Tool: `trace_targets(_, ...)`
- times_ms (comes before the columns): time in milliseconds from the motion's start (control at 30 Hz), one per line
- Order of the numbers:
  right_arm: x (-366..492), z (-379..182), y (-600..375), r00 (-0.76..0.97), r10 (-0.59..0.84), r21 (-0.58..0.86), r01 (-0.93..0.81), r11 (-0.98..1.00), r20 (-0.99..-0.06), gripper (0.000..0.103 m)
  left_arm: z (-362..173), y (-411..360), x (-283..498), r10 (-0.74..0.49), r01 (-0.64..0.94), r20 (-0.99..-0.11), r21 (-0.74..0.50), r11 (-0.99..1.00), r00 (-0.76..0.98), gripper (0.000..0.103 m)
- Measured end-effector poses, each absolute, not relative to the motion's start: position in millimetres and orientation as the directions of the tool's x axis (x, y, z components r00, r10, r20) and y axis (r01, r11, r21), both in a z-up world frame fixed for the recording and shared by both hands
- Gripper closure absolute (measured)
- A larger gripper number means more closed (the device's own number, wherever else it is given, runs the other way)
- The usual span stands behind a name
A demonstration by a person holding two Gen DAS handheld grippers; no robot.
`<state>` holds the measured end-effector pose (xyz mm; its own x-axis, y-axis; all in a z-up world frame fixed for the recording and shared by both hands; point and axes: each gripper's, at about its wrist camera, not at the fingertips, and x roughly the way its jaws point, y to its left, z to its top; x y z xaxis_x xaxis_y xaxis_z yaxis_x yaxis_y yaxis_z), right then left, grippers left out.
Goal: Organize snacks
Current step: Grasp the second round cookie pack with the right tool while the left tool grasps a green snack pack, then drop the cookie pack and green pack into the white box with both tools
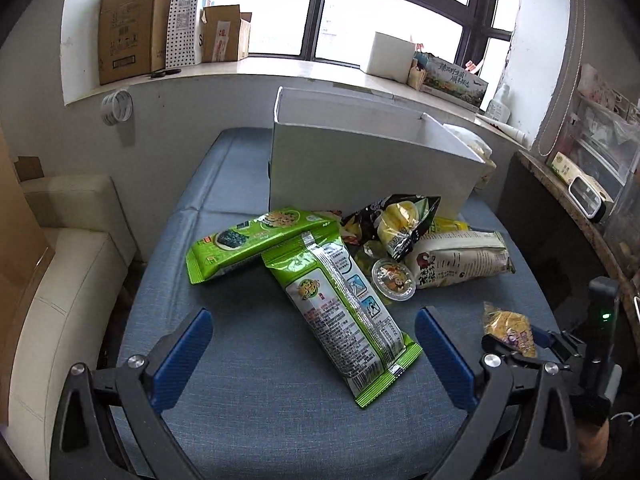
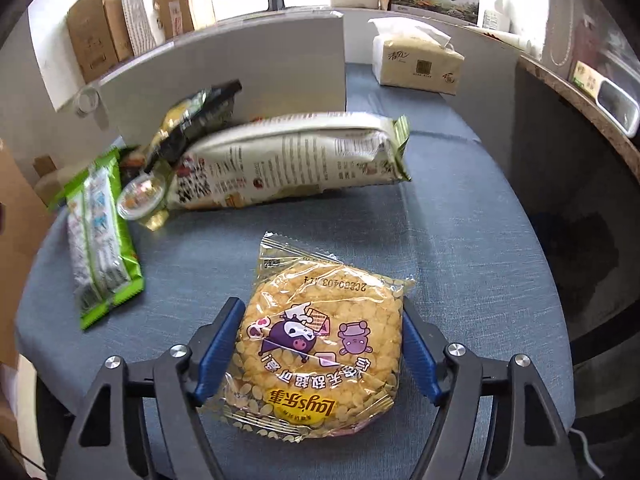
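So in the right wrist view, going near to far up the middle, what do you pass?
Right gripper shut on the Lay's pack → bare blue cushion → white snack bag → white box → windowsill boxes.

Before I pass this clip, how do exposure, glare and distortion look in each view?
Left wrist view: the window is blown out white, strong fisheye bends the sill, and the near green packet stays sharp. Right wrist view: glare sheens the yellow snack packet held in the right gripper, and the white box looks curved.
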<state>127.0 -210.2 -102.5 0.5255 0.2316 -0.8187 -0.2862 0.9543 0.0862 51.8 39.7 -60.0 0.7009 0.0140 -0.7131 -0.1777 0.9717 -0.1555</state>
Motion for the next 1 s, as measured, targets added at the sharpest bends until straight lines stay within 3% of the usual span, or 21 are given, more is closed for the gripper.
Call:
trace_targets(167, 114, -74, -217, 0.585, 0.279, 0.125, -0.291, 0.949, -0.761, 0.024, -86, 19, 83, -0.004, -0.172, -0.752, -0.156, 0.973, 0.659, 0.0)
trace_targets(467, 93, -42, -227, 0.63, 0.327, 0.156, -0.312, 0.937, -0.704, 0.024, -127, -12, 118, 0.135, -0.228, -0.807, 0.0, 0.974, 0.575, 0.001)
trace_targets(567, 91, -42, -228, 0.623, 0.332, 0.166, -0.311, 0.936, -0.708, 0.024, -137, -14, 122, 0.139, -0.216, -0.824, 0.021, 0.976, 0.549, 0.011)
trace_targets(667, 93, -44, -229, 0.618, 0.335, 0.174, -0.307, 0.936, -0.711, 0.024, -136, -8, 120, 0.095, -0.21, -0.826, -0.029, 0.977, 0.556, 0.02)
trace_targets(1000, 92, -45, -227, 0.612, 0.365, 0.198, -0.324, 0.925, -0.701, 0.024, -94, -8, 82, 0.037, -0.121, -0.747, -0.059, 0.991, 0.664, 0.022)
